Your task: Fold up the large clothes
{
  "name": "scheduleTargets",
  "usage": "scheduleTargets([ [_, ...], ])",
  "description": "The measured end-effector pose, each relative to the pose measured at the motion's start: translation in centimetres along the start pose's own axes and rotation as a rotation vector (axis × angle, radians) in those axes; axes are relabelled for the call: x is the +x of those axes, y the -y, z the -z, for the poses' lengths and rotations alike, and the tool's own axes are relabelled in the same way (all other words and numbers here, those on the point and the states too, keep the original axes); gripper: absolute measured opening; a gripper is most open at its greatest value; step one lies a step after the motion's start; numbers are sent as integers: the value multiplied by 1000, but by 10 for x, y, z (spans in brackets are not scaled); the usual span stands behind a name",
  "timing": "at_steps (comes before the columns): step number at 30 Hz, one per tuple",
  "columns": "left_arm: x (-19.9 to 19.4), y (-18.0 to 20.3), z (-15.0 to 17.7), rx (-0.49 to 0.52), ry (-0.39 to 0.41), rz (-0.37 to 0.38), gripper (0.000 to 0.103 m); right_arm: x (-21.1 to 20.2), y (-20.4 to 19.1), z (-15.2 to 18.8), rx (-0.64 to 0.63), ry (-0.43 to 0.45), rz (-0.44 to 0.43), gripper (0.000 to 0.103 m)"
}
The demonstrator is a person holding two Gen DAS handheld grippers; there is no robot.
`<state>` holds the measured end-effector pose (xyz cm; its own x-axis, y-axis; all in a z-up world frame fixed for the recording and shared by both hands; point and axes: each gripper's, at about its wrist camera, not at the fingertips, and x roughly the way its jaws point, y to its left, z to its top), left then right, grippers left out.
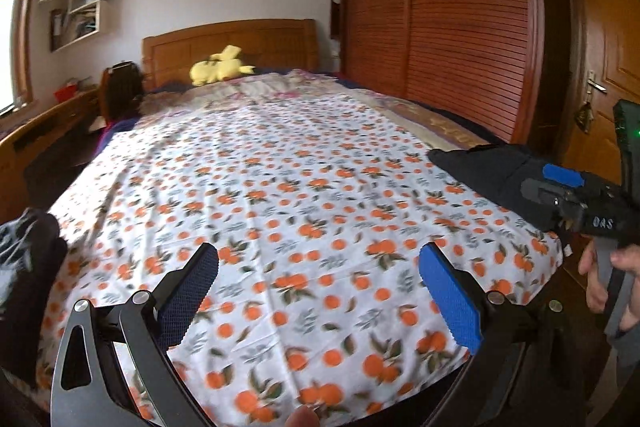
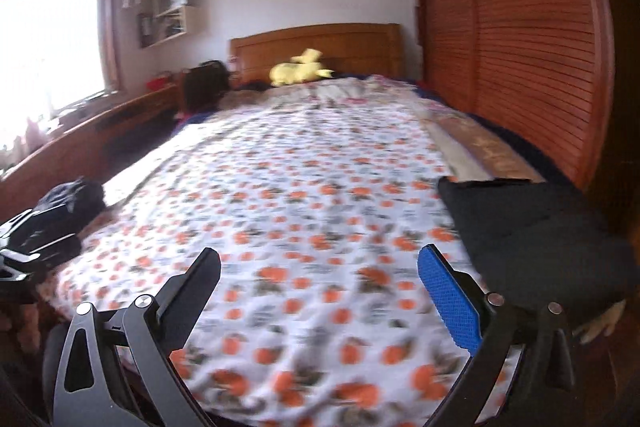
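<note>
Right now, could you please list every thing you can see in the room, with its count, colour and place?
bed sheet: one, white with orange fruit print, spread over the bed
folded garment: one, black, on the sheet at the near right corner
dark clothes pile: one, black and white, at the sheet's near left edge
plush toy: one, yellow, by the headboard
headboard: one, light brown wood, far end of the bed
wardrobe: one, reddish wood with slats, right of the bed
wall shelf: one, white, on the left wall
window: one, bright, far left
left hand-held gripper: one, black with blue pads, open above the sheet
right hand-held gripper: one, same colours, open, empty
</note>
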<state>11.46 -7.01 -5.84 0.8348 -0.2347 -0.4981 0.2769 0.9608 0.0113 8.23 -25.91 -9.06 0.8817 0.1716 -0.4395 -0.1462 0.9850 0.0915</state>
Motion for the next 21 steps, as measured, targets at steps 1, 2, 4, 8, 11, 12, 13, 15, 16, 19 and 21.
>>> scheduleTargets([
  [1,-3,-5,2,-7,1,-14,101,0,-9,1,-4,4,-5,95],
  [2,-6,-9,5,-12,1,-31,101,1,-22,2,-10,7,-18,95],
  [4,-12,-15,9,-21,-4,-55,101,2,-40,4,-21,11,-31,95],
  [8,-31,-28,17,-55,13,-89,101,1,-70,6,-36,26,-75,95],
  [11,-46,-35,20,-73,32,-121,101,-5,-83,8,-26,39,-98,95],
  [12,-52,-39,22,-82,39,-136,101,-7,-86,8,-22,46,-103,95],
  [13,-55,-41,22,-88,43,-145,101,-9,-90,8,-22,53,-110,95],
  [15,-64,-46,24,-106,49,-167,101,-13,-96,8,-27,61,-120,95],
  [16,-67,-48,24,-111,49,-179,101,-15,-100,8,-29,65,-122,95],
  [19,-74,-53,26,-109,47,-213,101,-17,-107,7,-36,69,-126,95],
  [21,-77,-55,27,-110,49,-224,101,-17,-110,7,-41,72,-124,95],
])
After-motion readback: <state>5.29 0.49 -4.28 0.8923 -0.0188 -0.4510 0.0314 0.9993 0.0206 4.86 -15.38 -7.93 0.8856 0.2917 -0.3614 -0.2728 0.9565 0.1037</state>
